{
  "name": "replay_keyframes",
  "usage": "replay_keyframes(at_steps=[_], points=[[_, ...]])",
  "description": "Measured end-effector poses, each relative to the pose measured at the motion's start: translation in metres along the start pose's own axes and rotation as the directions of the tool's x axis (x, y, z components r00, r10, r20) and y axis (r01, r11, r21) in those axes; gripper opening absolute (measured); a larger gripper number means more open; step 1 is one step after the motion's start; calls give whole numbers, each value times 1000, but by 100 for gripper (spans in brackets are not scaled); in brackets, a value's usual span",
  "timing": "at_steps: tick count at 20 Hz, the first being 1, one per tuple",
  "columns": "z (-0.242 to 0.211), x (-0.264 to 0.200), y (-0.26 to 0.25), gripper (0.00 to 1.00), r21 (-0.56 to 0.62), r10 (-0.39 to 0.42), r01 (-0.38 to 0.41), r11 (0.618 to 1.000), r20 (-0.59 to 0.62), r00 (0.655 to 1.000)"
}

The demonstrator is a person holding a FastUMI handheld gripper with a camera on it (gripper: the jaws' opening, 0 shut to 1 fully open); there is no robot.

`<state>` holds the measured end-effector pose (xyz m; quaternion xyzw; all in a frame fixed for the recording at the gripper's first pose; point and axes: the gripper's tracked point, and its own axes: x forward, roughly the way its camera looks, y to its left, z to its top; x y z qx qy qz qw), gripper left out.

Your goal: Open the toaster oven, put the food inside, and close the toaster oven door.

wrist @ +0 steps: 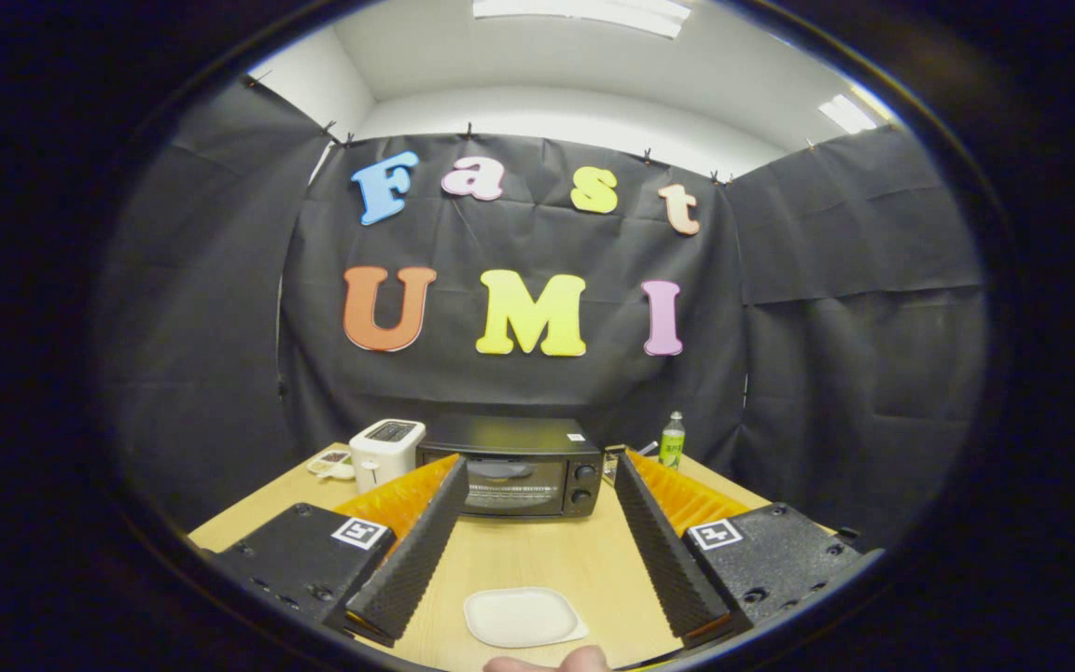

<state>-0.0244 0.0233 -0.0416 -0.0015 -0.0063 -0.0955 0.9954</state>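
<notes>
A black toaster oven point(511, 467) stands at the far side of the wooden table point(537, 551), its glass door shut and two knobs on its right side. My gripper point(537, 485) is open, held well back from the oven, with the oven showing between the two fingers point(411, 551). A white plate point(523, 617) lies on the table low between the fingers, close to me; it looks empty, and I cannot make out any food on it. A fingertip of a person point(547, 661) shows just below the plate.
A white toaster point(385, 453) stands left of the oven, with a small dish point(330, 463) beside it. A green bottle point(673, 441) stands behind the oven's right side. Black cloth walls close the booth behind and at both sides.
</notes>
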Motion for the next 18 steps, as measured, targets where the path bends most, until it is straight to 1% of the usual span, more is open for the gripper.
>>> replay_keyframes(at_steps=[1, 6, 18], points=[[1, -3, -2, 100, 17, -12, 12, 1000, -4, 1000], [5, -15, 2, 100, 86, -15, 20, 996, -56, 998], [13, -24, 19, 100, 35, -22, 23, 999, -19, 1000]])
